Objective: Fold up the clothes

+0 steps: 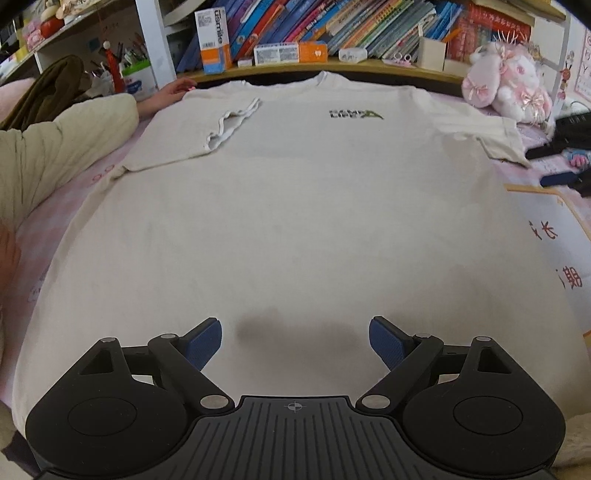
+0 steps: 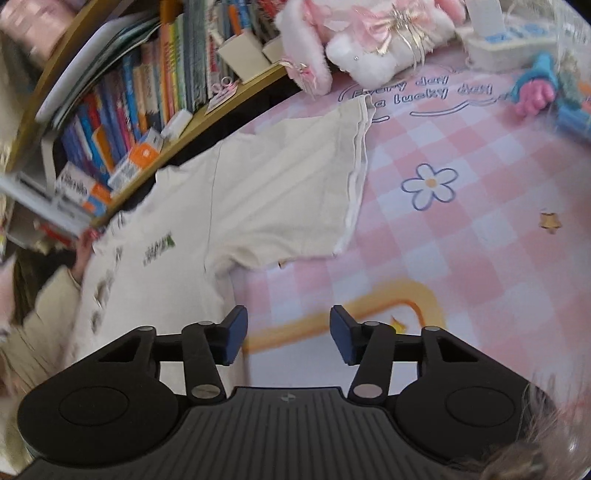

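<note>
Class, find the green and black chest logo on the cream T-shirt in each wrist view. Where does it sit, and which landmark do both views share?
Left wrist view: the chest logo sits upper centre, slightly right, on the T-shirt.
Right wrist view: the logo sits left of centre, blurred and tilted.
Shared landmark: the pink plush toy beyond the shirt's sleeve.

A pink-and-white checked cover (image 2: 461, 229) printed with a flower and lettering spreads beyond the jaws and out to their right. Far ahead of the jaws, a wooden shelf (image 1: 332, 68) holds a packed row of leaning books (image 1: 332, 26) and small boxes (image 1: 277, 53). A pink plush toy (image 1: 506, 81) sits ahead and right, under soft, even light.
</note>
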The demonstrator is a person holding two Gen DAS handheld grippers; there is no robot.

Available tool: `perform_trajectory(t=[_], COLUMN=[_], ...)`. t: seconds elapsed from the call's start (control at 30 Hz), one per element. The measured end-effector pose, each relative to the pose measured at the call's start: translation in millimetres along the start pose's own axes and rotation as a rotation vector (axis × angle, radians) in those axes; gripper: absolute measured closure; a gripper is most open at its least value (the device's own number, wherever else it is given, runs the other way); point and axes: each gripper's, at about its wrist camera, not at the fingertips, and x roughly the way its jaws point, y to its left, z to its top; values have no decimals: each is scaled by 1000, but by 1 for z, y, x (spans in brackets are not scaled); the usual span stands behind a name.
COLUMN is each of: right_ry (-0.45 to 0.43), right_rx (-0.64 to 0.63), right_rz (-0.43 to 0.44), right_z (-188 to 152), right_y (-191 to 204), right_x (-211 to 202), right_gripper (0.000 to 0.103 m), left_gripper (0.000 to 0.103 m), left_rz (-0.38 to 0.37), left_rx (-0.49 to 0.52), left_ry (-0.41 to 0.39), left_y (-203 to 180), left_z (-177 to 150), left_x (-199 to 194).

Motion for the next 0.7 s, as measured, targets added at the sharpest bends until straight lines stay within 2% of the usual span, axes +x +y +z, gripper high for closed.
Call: perform_trajectory(t=[0.13,0.23,0.4,0.53,0.57,0.6,0.63,0.7], right_ry=[43,19,-49,-89,-97,-103,-103,-112], right_rx=[164,289,453,500,500,498,490,473], right_rz=[62,97,86,45,28,9,-11,-39], right_z=[15,24,36,39,39,40,40,41], right_y=[-10,-20,-33,-34,-33,-32,-31,-28], right_x=[17,25,28,28,28,29,29,30], right_gripper=[57,60,63,67,73,85,90,91], left_gripper=[13,13,13,13,13,13,13,13], left_rz=[6,9,10,4,2,1,-1,-4], left_rx=[28,46,68,58,55,52,50,50], left_ry=[16,23,31,30,28,26,24,21], left_y=[-4,-7,-7,-2,0,1,3,6], left_z=[0,1,0,1,1,1,1,0], left_x=[1,2,3,4,4,4,4,3])
